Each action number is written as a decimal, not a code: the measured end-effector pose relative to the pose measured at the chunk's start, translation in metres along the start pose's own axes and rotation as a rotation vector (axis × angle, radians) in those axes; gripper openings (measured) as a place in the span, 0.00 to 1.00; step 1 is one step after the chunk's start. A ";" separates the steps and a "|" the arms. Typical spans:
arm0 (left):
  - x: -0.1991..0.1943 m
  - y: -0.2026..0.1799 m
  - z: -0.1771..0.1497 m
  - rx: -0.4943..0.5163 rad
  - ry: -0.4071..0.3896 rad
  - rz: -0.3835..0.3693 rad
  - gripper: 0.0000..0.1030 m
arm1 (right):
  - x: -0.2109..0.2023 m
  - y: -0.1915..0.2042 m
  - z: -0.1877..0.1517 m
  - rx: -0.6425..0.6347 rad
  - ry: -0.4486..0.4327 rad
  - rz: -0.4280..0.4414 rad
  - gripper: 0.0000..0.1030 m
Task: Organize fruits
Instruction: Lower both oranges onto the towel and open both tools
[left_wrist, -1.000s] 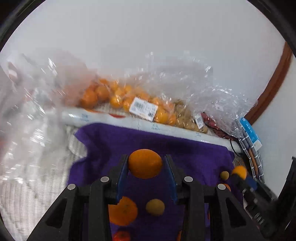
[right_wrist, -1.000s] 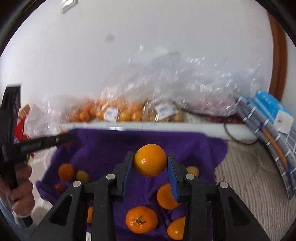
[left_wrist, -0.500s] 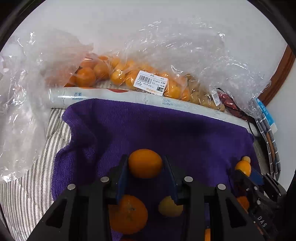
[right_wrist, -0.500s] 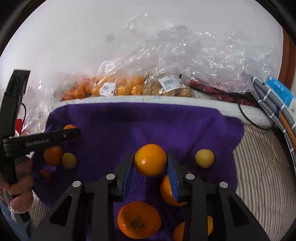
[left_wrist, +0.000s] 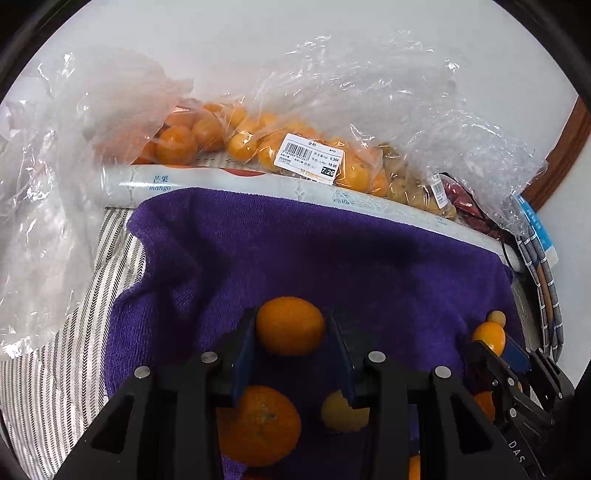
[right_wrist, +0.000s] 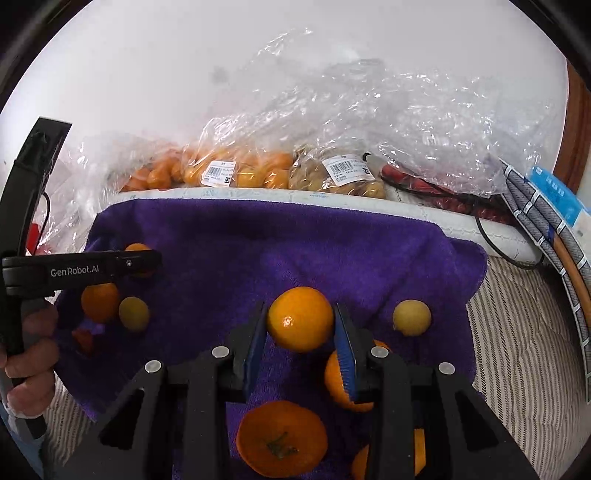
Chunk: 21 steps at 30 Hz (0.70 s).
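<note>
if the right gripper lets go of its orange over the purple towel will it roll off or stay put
The orange in the right hand-held gripper is round and glossy, so it could roll a little. The purple towel looks thick and nappy, and loose fruit such as the small yellow fruit sits at rest on it, so it probably settles quickly.

Left wrist view: yellow fruit (left_wrist: 341, 413) partly hidden behind the black gripper frame. Orange (left_wrist: 258, 424) below it partly covered by the same frame. Another orange (left_wrist: 414, 468) cut off at the bottom edge.

Right wrist view: orange (right_wrist: 341, 384) half hidden behind the blue pad (right_wrist: 345, 356). Small red thing (right_wrist: 84, 340) at left too dim to identify. Bag label (right_wrist: 218, 173) print too small to read.
</note>
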<state>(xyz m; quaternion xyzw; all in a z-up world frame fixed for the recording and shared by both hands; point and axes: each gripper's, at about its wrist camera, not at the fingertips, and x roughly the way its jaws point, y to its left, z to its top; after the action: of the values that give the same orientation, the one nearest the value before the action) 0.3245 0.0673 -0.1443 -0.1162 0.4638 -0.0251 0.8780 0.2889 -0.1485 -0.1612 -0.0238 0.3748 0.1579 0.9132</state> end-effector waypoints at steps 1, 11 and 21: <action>0.000 0.000 0.000 0.001 0.000 0.001 0.36 | 0.000 0.001 0.000 -0.007 -0.001 -0.007 0.35; -0.007 -0.001 0.002 -0.006 -0.007 -0.015 0.40 | -0.020 -0.001 0.000 -0.003 -0.069 -0.018 0.48; -0.089 -0.033 -0.011 0.090 -0.143 -0.023 0.68 | -0.098 -0.004 0.005 0.071 -0.108 -0.101 0.59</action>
<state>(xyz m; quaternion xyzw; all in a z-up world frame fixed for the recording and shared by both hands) 0.2674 0.0471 -0.0710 -0.0832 0.3967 -0.0478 0.9129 0.2283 -0.1783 -0.0898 -0.0017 0.3286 0.0996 0.9392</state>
